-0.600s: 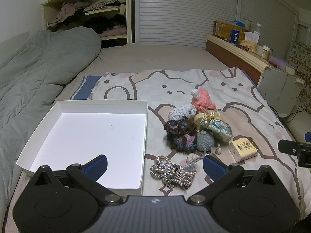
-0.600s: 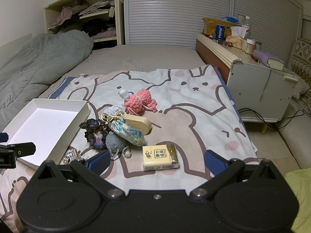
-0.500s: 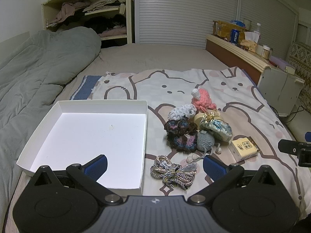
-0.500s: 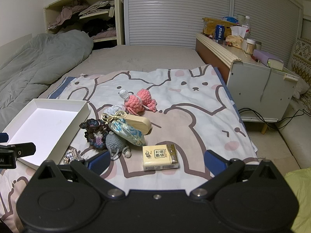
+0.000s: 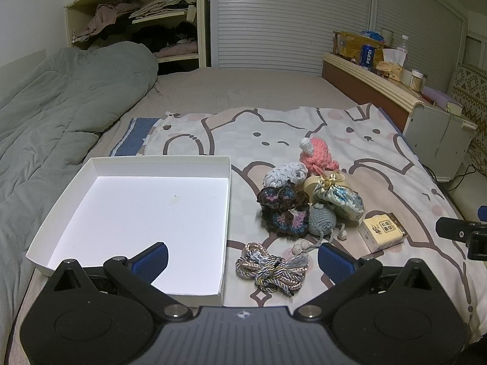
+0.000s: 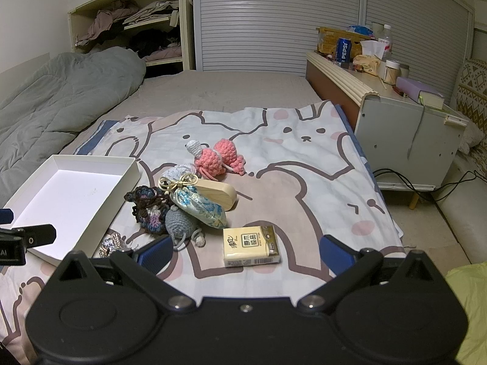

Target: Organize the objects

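nothing has moved since the earlier frames: both grippers and every item keep their places.

left gripper (image 5: pixel 242 258): jaws spread wide, empty, tilted down over the near edge of the bedspread (image 5: pixel 274 133). braided cord bundle (image 5: pixel 271 269) lies between its fingertips, untouched. white box (image 5: pixel 131 213), shallow and empty, lies at the near left corner of the bedspread; the gripper's left finger shows in front of its near right corner.

right gripper (image 6: pixel 245 252): jaws spread wide, empty, tilted down. tissue packet (image 6: pixel 251 246) lies flat between its fingertips, untouched, near the bedspread's near edge.

cluster, mid bedspread, just right of the box, pieces touching:
- dark crochet piece (image 5: pixel 283 210), nearest the box
- grey crochet ball (image 5: pixel 322 219), strings trailing toward the near edge
- brocade pouch (image 5: pixel 341 199), gold tie, resting on a pale wooden block (image 6: pixel 217 193)
- light blue crochet piece (image 5: pixel 284 173)
- pink crochet toy (image 5: pixel 318 156), farthest back

surroundings: grey duvet (image 5: pixel 61 106) along the bed's left side; headboard shelf (image 6: pixel 341 73) on the right, carrying a pepsi can (image 6: pixel 343 49).
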`<act>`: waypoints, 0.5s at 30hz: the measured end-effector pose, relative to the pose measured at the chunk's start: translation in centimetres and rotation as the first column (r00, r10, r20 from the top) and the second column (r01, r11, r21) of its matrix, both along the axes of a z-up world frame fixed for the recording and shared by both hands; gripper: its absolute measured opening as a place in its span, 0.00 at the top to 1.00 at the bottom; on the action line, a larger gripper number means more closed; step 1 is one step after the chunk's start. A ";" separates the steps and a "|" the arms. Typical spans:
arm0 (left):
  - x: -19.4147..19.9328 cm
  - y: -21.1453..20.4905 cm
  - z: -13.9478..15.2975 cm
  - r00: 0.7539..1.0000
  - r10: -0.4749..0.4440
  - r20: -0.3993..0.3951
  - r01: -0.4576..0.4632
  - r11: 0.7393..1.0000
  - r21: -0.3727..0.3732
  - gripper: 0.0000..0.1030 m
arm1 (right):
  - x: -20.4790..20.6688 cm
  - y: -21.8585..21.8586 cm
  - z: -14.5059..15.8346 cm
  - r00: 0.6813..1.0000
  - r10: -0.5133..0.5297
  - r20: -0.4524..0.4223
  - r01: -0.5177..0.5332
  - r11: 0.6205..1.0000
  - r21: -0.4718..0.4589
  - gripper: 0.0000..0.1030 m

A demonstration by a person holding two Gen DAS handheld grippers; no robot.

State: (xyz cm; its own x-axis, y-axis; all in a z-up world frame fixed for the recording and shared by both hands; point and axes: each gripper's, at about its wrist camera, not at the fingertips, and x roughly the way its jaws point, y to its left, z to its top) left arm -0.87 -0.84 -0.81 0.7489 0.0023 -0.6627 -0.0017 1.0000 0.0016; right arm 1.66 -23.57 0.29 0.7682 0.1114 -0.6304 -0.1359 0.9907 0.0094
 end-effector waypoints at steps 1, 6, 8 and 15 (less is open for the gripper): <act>0.0 0.0 0.0 1.000 0.000 0.000 0.000 1.000 0.000 0.00 | 0.0 0.0 0.0 1.000 0.000 0.000 0.000 1.000 0.000 0.00; 0.3 -0.2 0.0 1.000 -0.001 -0.001 0.001 1.000 0.000 0.00 | 0.0 0.0 0.0 1.000 0.000 0.000 0.000 1.000 0.000 0.00; 0.3 -0.2 0.0 1.000 0.000 -0.001 0.000 1.000 0.000 0.00 | 0.0 0.0 0.0 1.000 0.000 0.000 0.000 1.000 0.000 0.00; 0.6 -0.3 -0.3 1.000 0.000 -0.002 0.000 1.000 0.000 0.00 | 0.1 0.0 0.0 1.000 0.000 -0.001 0.000 1.000 0.000 0.00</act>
